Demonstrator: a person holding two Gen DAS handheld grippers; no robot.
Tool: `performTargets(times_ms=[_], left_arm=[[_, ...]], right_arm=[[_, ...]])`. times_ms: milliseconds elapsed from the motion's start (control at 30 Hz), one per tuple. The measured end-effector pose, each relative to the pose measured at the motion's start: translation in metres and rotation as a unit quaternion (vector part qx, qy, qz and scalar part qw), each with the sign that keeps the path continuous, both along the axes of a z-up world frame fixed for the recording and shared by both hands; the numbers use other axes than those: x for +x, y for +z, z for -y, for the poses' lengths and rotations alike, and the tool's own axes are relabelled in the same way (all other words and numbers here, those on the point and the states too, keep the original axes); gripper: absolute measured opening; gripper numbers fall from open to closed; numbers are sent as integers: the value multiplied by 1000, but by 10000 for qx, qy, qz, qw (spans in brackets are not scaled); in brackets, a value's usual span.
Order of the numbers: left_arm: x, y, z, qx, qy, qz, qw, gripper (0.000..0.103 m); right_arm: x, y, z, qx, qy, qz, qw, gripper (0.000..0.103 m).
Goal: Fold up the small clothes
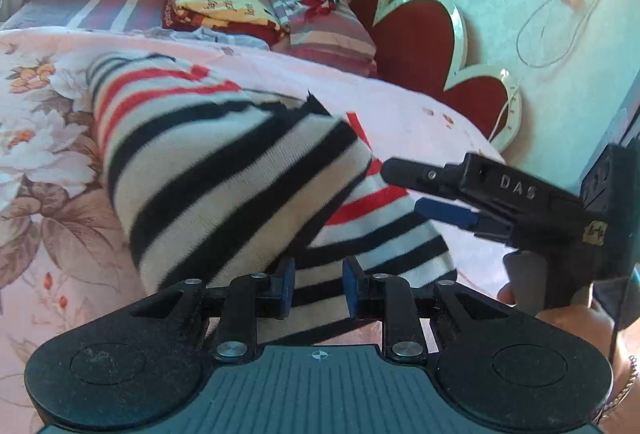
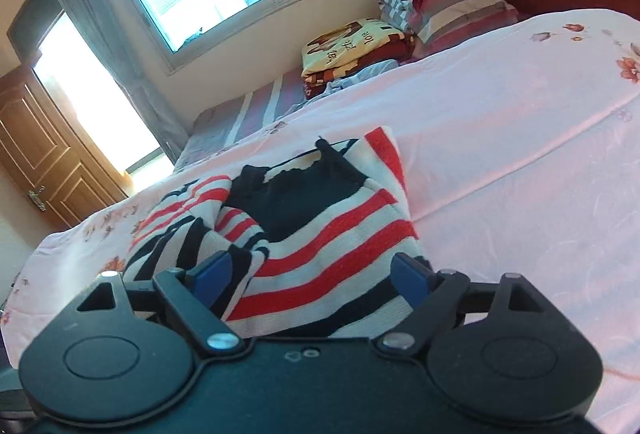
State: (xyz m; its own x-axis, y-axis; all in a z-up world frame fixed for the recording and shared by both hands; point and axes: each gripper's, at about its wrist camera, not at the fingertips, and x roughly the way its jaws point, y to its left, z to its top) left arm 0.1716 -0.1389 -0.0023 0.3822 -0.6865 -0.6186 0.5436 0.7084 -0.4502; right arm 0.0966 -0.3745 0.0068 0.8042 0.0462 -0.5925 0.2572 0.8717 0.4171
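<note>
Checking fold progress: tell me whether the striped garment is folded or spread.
Partly folded: the striped garment lies doubled over itself on the bedspread, bunched, not flat.

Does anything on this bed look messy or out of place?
Only the striped sweater: it lies bunched on the pink floral bedspread, one part flopped across another, not flat. The folded blanket and pillows look tidy.

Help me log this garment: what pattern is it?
The garment has black and red stripes on white, clearest in the right wrist view.
</note>
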Motion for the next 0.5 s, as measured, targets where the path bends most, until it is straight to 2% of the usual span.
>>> performTargets(times_ms=[133,300,400,467,500], left_arm=[[14,21,-39,-49,592,236,9980,25],[51,10,-76,146,1627,192,9864,25],[64,-7,-84,230,1874,65,9820,25],[74,-18,-74,275,1903,3,9813,25],[77,-21,-70,278,1888,10,9816,25]], right_arm=[[19,1,-16,214,328,16,9992,90],[58,-13,-35,637,649,-238,9956,91],[79,-25,-42,1069,795,-367,9904,70],[84,-28,-43,1143,792,-330,9897,41],[84,-26,-44,1090,789,-279,9905,35]])
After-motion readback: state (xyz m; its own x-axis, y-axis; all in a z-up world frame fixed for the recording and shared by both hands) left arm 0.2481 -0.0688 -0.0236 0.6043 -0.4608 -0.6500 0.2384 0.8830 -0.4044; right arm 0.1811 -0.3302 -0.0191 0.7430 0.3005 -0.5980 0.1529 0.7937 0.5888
